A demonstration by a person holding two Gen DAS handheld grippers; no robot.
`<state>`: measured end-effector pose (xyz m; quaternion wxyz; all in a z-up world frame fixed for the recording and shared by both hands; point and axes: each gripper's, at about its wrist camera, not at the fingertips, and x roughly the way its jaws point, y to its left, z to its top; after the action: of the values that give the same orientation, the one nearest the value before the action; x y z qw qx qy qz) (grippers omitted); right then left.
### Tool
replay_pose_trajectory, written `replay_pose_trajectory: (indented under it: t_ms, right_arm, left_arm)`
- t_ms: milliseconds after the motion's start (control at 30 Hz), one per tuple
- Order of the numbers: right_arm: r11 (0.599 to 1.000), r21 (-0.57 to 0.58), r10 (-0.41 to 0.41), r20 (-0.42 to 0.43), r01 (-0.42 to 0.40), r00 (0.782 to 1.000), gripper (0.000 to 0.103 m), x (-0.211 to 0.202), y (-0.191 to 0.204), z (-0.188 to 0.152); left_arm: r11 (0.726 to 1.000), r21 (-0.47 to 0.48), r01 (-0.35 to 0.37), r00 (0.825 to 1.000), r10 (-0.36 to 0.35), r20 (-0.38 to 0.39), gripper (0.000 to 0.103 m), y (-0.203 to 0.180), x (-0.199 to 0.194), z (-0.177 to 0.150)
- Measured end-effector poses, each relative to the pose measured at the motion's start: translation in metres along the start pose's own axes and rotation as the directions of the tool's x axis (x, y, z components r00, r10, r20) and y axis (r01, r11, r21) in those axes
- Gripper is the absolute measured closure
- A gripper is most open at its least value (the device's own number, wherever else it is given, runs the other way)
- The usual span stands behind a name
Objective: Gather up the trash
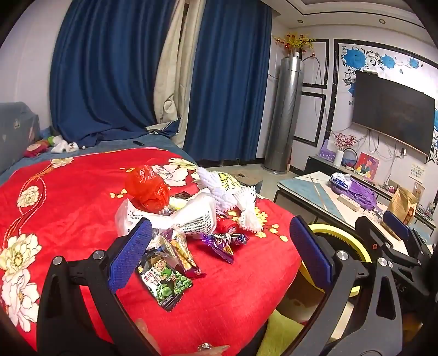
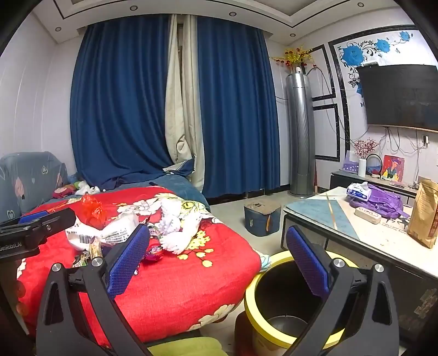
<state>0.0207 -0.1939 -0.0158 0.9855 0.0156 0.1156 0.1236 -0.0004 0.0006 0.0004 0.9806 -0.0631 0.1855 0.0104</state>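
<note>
Both grippers wide open, empty. Snack bag (image 1: 164, 282) lies just ahead of left gripper (image 1: 219, 263); right gripper (image 2: 216, 263) farther, near bin (image 2: 273, 323).

Deep blue curtains (image 2: 123, 104) fill the middle of the frame, with a beige strip (image 2: 180, 95) hanging between them. At right a tall silver cylinder unit (image 2: 299, 131) stands on the pale floor (image 2: 232, 208) beside a white wall with blue flower decals (image 2: 353, 53) and a dark television (image 2: 399, 95). Recessed ceiling spots (image 2: 232, 13) dot the top. At lower left is a bed under a red floral blanket (image 2: 178, 290); a low desk (image 2: 314, 210) sits at right.
</note>
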Motion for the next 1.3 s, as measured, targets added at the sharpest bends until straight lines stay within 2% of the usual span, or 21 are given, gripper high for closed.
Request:
replay_pose_trajectory:
  t_ms: [1133,1300]
  right_arm:
    - [1.000,0.004,-0.002,-0.006,0.002,1.000,0.005,0.0065,-0.0018,-0.0054]
    - [1.000,-0.003,0.027,-0.013,-0.027,1.000,0.005,0.0080,-0.0031,-0.0084]
  left_arm:
    - [1.000,-0.008,-0.012,1.000,0.012,-0.007,0.011,0.0017,0.0000,-0.0066]
    - [0.999,-0.033,-0.021,1.000,0.020,-0.015,0.011,0.0085,-0.0002,-0.0036]
